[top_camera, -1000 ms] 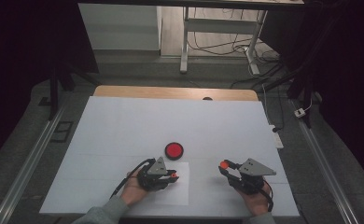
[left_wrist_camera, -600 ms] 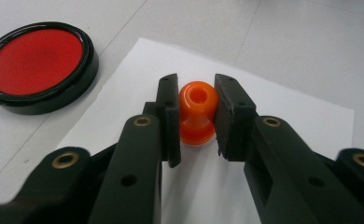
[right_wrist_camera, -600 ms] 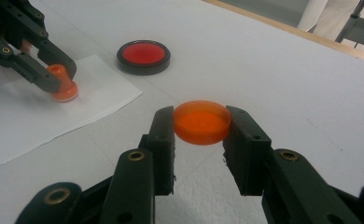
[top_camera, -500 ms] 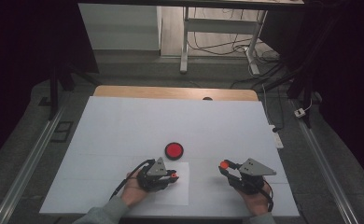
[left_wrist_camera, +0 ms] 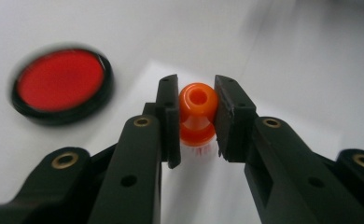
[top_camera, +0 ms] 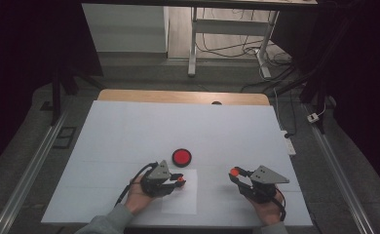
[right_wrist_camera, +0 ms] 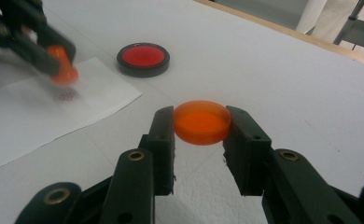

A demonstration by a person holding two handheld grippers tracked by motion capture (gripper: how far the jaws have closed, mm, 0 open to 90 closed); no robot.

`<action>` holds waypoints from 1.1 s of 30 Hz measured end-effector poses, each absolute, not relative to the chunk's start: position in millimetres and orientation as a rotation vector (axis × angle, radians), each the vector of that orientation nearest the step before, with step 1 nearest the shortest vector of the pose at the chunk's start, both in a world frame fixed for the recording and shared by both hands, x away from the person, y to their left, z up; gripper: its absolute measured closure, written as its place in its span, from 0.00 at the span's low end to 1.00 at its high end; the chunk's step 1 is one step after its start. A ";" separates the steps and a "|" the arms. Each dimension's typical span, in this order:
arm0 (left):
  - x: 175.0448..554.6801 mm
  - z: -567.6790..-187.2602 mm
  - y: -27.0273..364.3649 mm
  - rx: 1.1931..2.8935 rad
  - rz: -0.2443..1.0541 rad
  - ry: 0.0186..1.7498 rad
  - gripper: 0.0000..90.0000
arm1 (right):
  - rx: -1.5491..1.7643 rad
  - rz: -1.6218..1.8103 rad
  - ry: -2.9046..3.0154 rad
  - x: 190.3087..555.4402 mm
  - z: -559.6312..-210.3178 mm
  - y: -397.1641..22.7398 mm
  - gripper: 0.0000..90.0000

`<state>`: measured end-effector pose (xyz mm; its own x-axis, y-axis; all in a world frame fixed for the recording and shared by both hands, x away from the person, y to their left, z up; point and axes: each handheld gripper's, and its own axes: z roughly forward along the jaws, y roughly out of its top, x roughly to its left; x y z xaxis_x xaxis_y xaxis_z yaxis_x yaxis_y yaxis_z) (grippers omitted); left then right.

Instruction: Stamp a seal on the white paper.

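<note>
1. my left gripper (left_wrist_camera: 197, 119) is clamped on a small orange stamp (left_wrist_camera: 197, 113): pads on either side of its knobbed handle, the holed top facing me in the left gripper view.
2. the stamp's long axis runs from that knob down to its face, tilted toward the white sheet of paper (top_camera: 180, 192) just under it; i judge the face hangs a little above the paper, not pressed on it.
3. a faint red dotted print (right_wrist_camera: 67, 96) lies on the paper right beside the stamp's face.
4. my right gripper (right_wrist_camera: 201, 122) pinches a flat orange cap (right_wrist_camera: 202, 121) across its rim, lying level, well apart from the stamp.
5. the red ink pad (top_camera: 181, 157) in its black case sits just beyond the paper, nearer my left hand (top_camera: 138, 195).
6. so the coming move turns on straight down, or across to the pad.
</note>
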<state>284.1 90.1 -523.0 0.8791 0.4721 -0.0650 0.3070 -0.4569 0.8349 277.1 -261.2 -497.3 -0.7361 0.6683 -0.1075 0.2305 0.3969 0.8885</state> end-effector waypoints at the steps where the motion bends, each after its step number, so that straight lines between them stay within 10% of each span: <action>1: 284.4 -520.1 91.6 2.067 0.212 0.567 0.81 | 0.770 1.298 2.207 277.2 -497.4 -261.2 0.71; 33: 279.1 -489.8 104.9 1.960 0.175 0.581 0.81 | 0.768 1.296 2.217 278.0 -498.4 -259.8 0.71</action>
<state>279.1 104.9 -489.8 0.8721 0.4711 -0.1322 0.3201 -0.3450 0.8823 278.0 -259.8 -498.4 -0.7403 0.6640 -0.1054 0.2339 0.4013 0.8856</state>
